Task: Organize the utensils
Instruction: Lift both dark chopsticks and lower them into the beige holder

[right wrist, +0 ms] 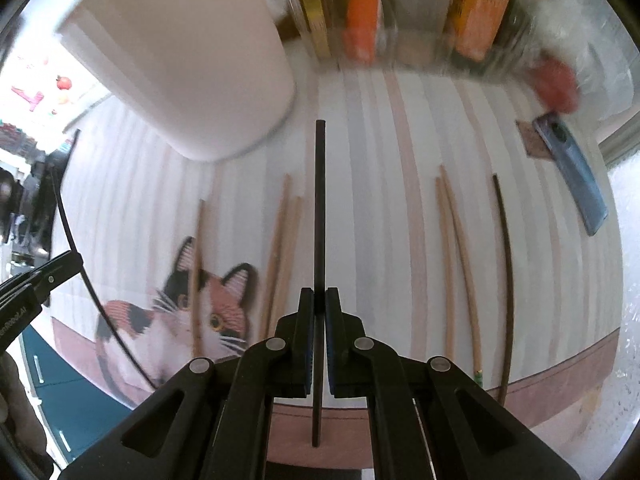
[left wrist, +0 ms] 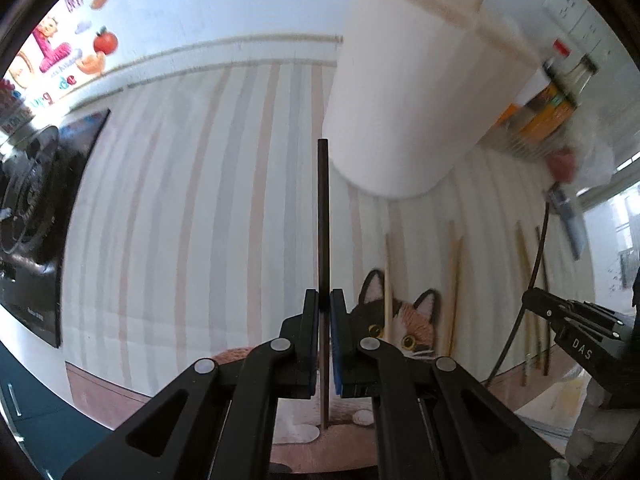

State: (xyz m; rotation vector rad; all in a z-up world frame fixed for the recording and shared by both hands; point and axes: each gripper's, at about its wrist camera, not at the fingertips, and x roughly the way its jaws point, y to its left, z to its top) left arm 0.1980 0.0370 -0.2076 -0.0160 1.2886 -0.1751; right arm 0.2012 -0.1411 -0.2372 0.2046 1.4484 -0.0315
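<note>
**A:** Your left gripper (left wrist: 325, 300) is pinching a dark chopstick (left wrist: 323, 216) between its blue pads, jaws pressed tight on it. The stick runs straight out ahead of the fingers, its far end close beside the foot of the white utensil holder (left wrist: 404, 104).

**B:** And my right one?

**A:** Same story. Your right gripper (right wrist: 319, 300) is clamped on a second dark chopstick (right wrist: 320, 200), which points up the middle of the view, with its tail showing below the pads. Both sticks are off the mat.

**B:** What's in the holder?

**A:** From your left camera you see pale wooden chopsticks (left wrist: 436, 0) sticking out of its rim, blurred, so you can't count them. From your right camera the holder (right wrist: 188, 64) shows only its smooth white side and rounded base; its inside is hidden.

**B:** What remains on the mat?

**A:** On the striped cat placemat (right wrist: 380, 160) lie several pale wooden chopsticks: one across the cat's ear (right wrist: 197, 264), a pair just left of your held stick (right wrist: 282, 256), another pair to the right (right wrist: 456, 264), and one dark chopstick (right wrist: 507, 280) farther right, apart from the rest.

**B:** Beyond that?

**A:** A blue phone (right wrist: 572, 176) lies at the mat's right edge. Behind the mat is a clear bin (right wrist: 404, 12) with boxes and bottles standing in it, too blurred to name. Your left gripper also shows at the left edge of the right camera, with a thin black cable (right wrist: 76, 224) curving past it.
</note>
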